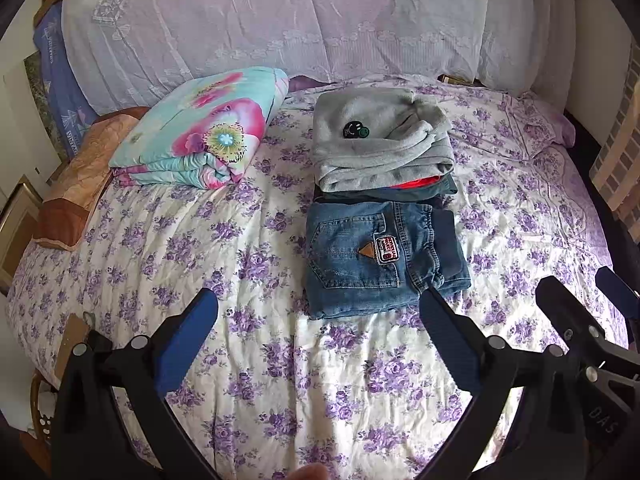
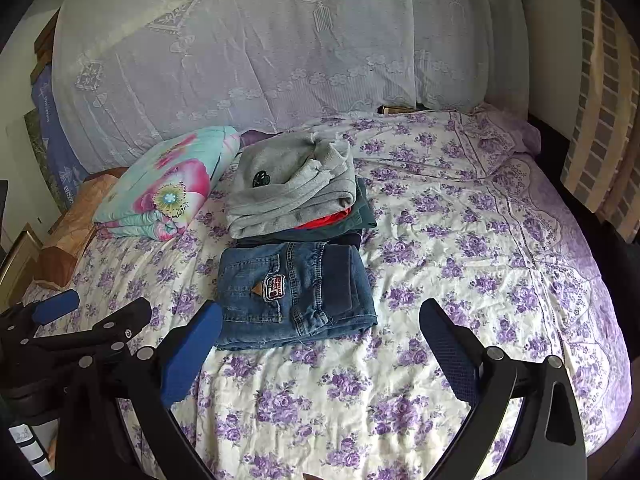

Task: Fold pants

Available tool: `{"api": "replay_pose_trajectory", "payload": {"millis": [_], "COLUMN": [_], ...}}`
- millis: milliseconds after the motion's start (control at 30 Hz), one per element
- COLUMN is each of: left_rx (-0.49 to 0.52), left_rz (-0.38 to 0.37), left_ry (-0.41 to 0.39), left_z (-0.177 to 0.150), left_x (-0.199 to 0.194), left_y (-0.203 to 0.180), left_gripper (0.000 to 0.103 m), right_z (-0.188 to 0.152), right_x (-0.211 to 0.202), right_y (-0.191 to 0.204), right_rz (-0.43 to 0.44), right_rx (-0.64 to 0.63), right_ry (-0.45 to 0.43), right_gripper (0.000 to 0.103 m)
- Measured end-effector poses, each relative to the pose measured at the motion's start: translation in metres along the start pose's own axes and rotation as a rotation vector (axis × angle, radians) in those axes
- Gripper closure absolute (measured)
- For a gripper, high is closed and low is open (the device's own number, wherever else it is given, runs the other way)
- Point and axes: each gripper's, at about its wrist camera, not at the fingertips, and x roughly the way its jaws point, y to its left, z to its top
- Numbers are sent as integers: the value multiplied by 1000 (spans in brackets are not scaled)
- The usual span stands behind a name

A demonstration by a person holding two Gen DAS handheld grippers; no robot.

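Blue denim pants [image 1: 380, 260] lie folded into a compact square on the bed, back pocket and patch up; they also show in the right wrist view [image 2: 292, 292]. My left gripper [image 1: 320, 312] is open and empty, above the bed just in front of the pants. My right gripper [image 2: 320, 324] is open and empty, near the pants' front edge. In the left wrist view the right gripper [image 1: 580, 304] shows at the right edge. In the right wrist view the left gripper [image 2: 96, 308] shows at the left.
A stack of folded clothes topped by a grey sweatshirt [image 1: 376, 140] sits just behind the pants. A folded floral quilt [image 1: 204, 128] lies to the left. A lace-covered headboard [image 1: 280, 20] stands behind. The bedspread [image 1: 320, 380] has purple flowers.
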Motion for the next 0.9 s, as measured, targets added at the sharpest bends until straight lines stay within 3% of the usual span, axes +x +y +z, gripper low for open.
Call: {"api": "replay_pose_trajectory", "payload": {"millis": [900], "left_rx": [1], "left_rz": [-1], "left_ry": [-1], "left_z": [0], "left_x": [-2], "left_y": [-3], "left_gripper": [5], "right_z": [0], "right_x": [0], "right_y": [-1], "right_rz": [0], "right_rx": [0], "right_ry": [-1], "right_gripper": [3]}}
